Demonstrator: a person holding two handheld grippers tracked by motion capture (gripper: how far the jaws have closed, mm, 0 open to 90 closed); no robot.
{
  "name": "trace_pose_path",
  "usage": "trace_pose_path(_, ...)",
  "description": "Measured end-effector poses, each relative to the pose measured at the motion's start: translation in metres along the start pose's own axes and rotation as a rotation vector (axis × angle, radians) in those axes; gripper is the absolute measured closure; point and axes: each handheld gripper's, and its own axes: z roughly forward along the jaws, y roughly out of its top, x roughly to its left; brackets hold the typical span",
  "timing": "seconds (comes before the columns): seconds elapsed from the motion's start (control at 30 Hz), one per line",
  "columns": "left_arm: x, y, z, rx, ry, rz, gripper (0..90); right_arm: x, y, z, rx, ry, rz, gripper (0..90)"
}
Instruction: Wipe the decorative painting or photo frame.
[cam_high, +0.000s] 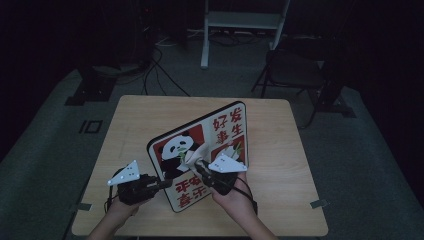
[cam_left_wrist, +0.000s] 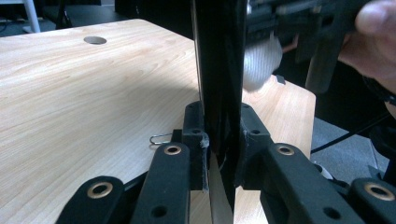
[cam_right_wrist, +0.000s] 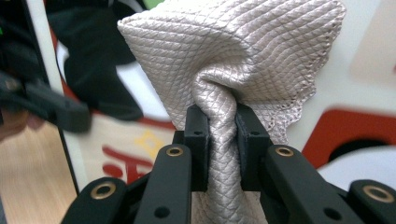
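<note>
A square board (cam_high: 200, 155) printed with a panda and red characters stands tilted on its lower edge on the wooden table (cam_high: 280, 130). My left gripper (cam_high: 162, 184) is shut on the board's left edge; in the left gripper view that dark edge (cam_left_wrist: 219, 84) runs up between the jaws (cam_left_wrist: 219, 140). My right gripper (cam_high: 199, 167) is shut on a beige quilted cloth (cam_right_wrist: 233, 60), bunched between its jaws (cam_right_wrist: 223, 135) and pressed against the board's printed face (cam_right_wrist: 355, 70). The cloth (cam_left_wrist: 261, 58) also shows beyond the board edge.
A paper clip (cam_left_wrist: 161, 138) lies on the table beside my left jaws, and a round hole (cam_left_wrist: 95, 40) sits in the tabletop farther off. Beyond the table stand a folding chair (cam_high: 295, 70) and a white frame (cam_high: 245, 22) on dark floor.
</note>
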Motion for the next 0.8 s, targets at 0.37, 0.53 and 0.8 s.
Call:
trace_pose_path(0.37, 0.0, 0.0, 0.0, 0.001, -0.001, -0.001, 78.2, 0.0, -0.031, 0.005, 0.07, 0.007, 0.035, 77.8)
trace_pose_path(0.53, 0.0, 0.0, 0.0, 0.002, 0.0, 0.0, 78.2, 0.001, -0.047, 0.007, 0.109, 0.014, 0.044, 77.7)
trace_pose_path(0.8, 0.0, 0.0, 0.0, 0.002, 0.0, 0.0, 78.2, 0.0, -0.064, 0.011, 0.162, 0.018, 0.056, 77.8)
